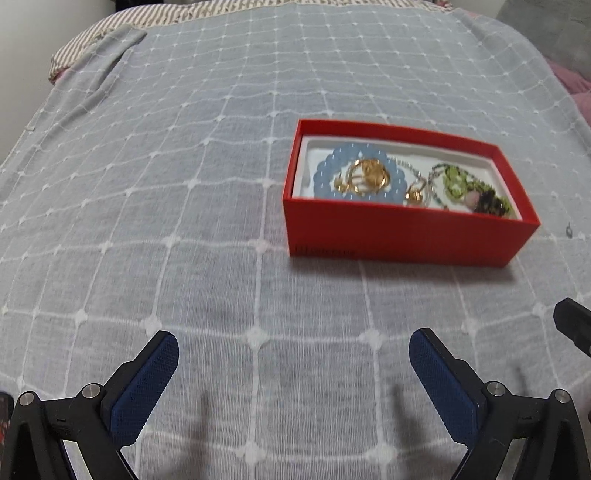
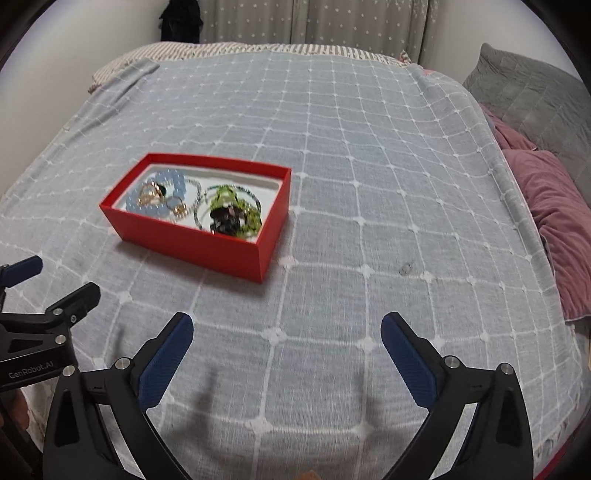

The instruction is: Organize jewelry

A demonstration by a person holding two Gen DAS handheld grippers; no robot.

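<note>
Grey-blue checked bedspread (image 2: 369, 184) spreads under both grippers. Open red rectangular cardboard box (image 2: 207, 236) sits ahead-left of right gripper (image 2: 287, 354), ahead-right of left gripper (image 1: 293, 365). Inside — pale blue bead bracelet (image 1: 328, 164), gold rings (image 1: 369, 173), green bead strand (image 1: 456, 182). Jewelry lies gathered in box; fits sorted or awaiting sorting. Tiny metallic piece (image 2: 405, 269) lies loose ahead-right of right gripper — likely wants collecting. Both grippers spread wide, holding nothing, touching nothing.

This is looking like a bedroom in a home. A bed (image 2: 369, 177) is filling most of both views, wearing a grey-blue cover with a white grid pattern. Beyond the bed's far edge, star-printed curtains (image 2: 332, 22) are hanging against the wall. At the bed's right side, a grey quilted pillow (image 2: 535, 99) and pink bedding (image 2: 554, 214) are lying bunched. A striped sheet (image 2: 258, 48) is peeking out along the bed's far edge.
</note>
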